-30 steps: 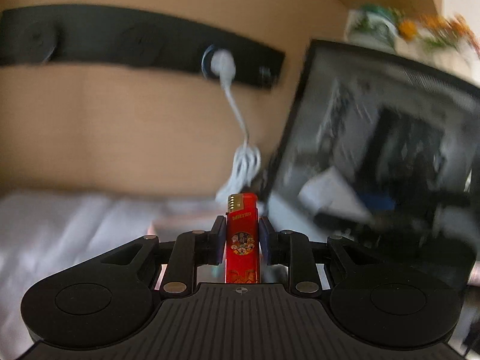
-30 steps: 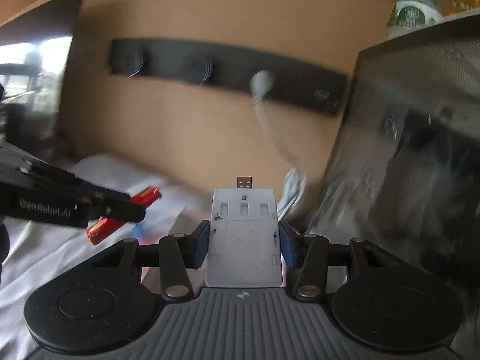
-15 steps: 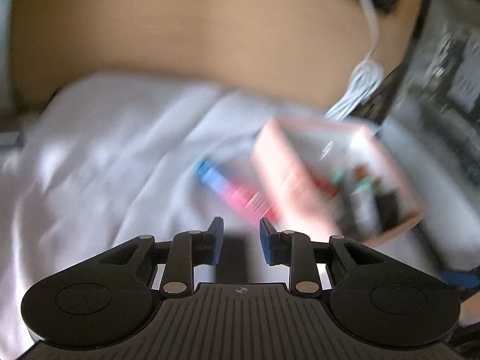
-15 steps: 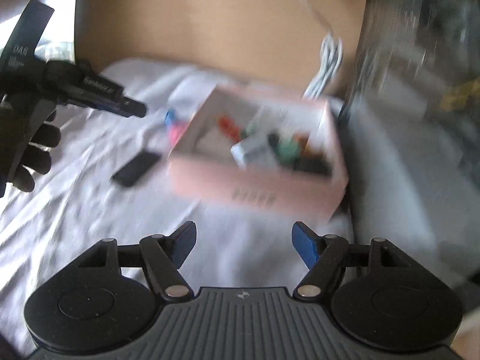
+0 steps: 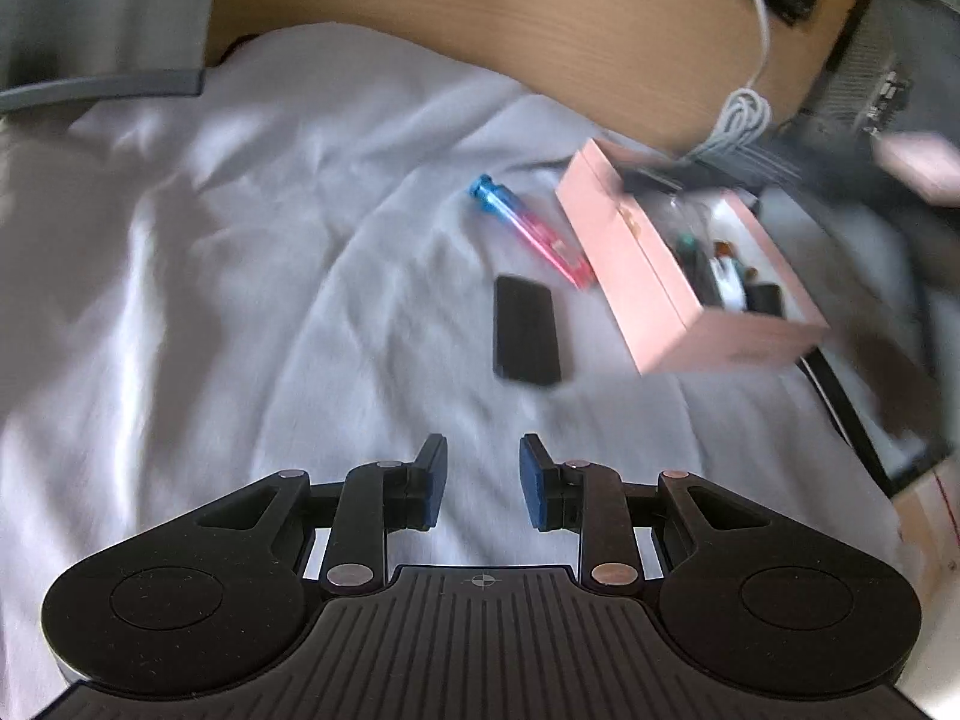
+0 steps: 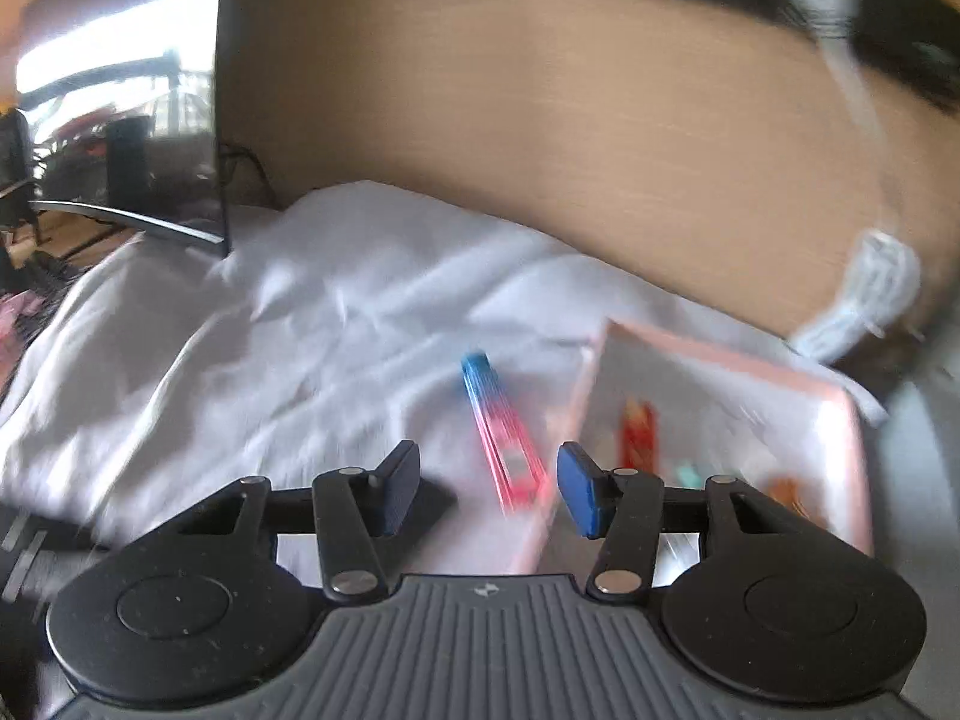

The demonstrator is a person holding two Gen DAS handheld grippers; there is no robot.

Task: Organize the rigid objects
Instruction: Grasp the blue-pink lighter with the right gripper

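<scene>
Pink box [image 5: 654, 276]: open-topped, sits on the white cloth [image 5: 240, 276] at the right side of the left wrist view; its far end is near the wooden panel [image 5: 480, 18]. In the right wrist view it lies just ahead and right of the right gripper.
Box contents: several small items, mostly blurred; a red lighter [image 6: 637, 432] lies inside near the left wall; a white piece and a dark piece show in the left wrist view, not identifiable.
Blue-and-pink lighter [image 5: 531, 231]: lies flat on the cloth just beside the box's left wall, outside it, blue end pointing away.
Black flat object [image 5: 527, 330]: lies on the cloth near the pink end of that lighter, apart from the box; type cannot be told.
Left gripper [image 5: 483, 483]: jaws parted a moderate amount, nothing between them, over bare cloth, well short of the black object.
Right gripper [image 6: 489, 489]: jaws spread wide, nothing held; the pink end of the blue-and-pink lighter shows in the gap, lying on the cloth beyond.
White cable [image 5: 741, 120]: coiled, hangs against the panel behind the box.
Image quality: motion blur in both views.
</scene>
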